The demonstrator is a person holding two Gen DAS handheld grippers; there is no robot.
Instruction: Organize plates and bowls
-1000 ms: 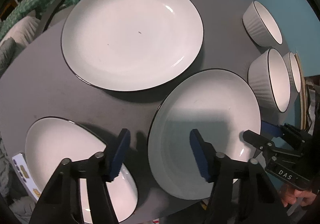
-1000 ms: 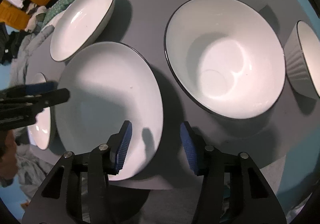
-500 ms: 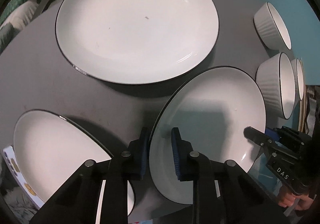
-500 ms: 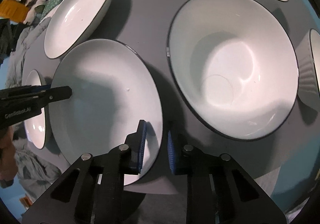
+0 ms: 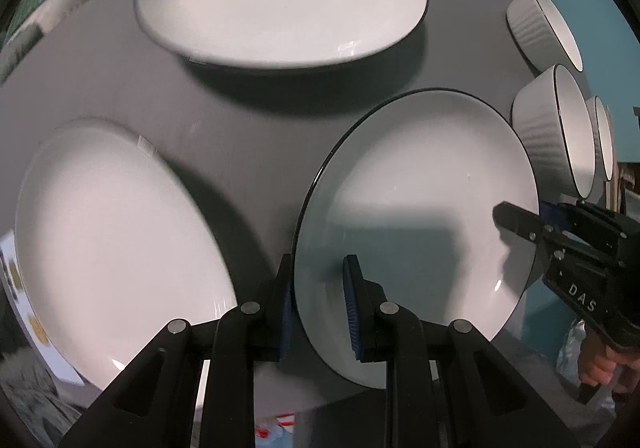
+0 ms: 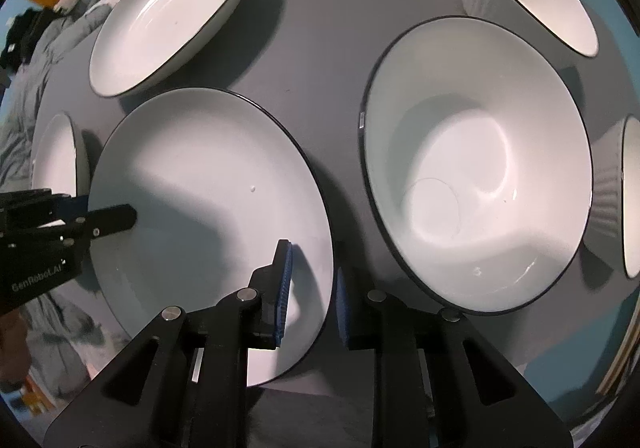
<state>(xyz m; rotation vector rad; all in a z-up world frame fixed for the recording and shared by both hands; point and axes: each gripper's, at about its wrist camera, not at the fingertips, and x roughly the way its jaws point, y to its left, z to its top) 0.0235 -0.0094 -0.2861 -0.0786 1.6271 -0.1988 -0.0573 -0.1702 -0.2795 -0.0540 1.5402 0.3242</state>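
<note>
At lower centre of both wrist views, one black-rimmed plate (image 5: 420,216) is being pinched at opposite rim edges by the left gripper (image 5: 318,304) and right gripper (image 6: 310,288), jaws nearly closed on it. Risks being noted: slippage from shallow edge grips, or knocking the neighbouring large bowl (image 6: 476,168) through uneven lifting.

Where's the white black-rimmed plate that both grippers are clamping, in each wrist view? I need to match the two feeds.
Left wrist view: the white black-rimmed plate sits right of centre, its near-left rim pinched in the left gripper, with the right gripper on its far rim.
Right wrist view: the same plate fills the lower left, its rim in the right gripper.
Shared landmark: the ribbed white bowl, which in the right wrist view is the big bowl right of the plate.
</note>
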